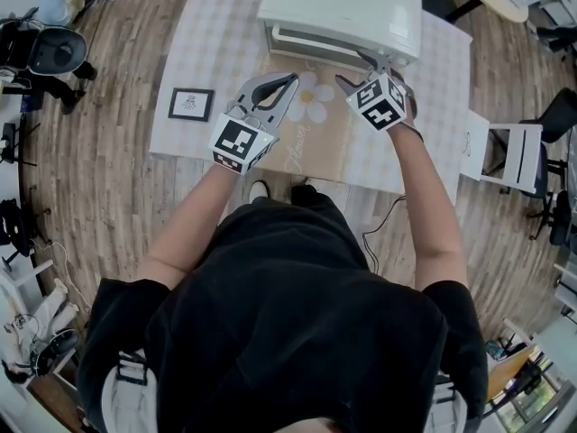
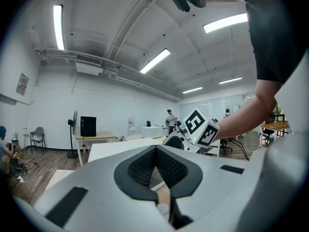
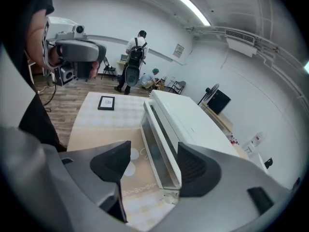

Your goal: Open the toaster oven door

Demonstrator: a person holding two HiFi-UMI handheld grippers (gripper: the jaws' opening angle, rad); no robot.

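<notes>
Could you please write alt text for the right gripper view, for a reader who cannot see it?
The right tongs stand open in front of a white toaster oven, its glass door showing in the gap between the jaws, ungripped. The oven sits on a checked table that also holds a small framed picture.

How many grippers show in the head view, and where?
2. The left gripper, jaws shut, is over the tan mat; the right gripper, jaws open, is at the toaster oven front. None seems hidden.
</notes>
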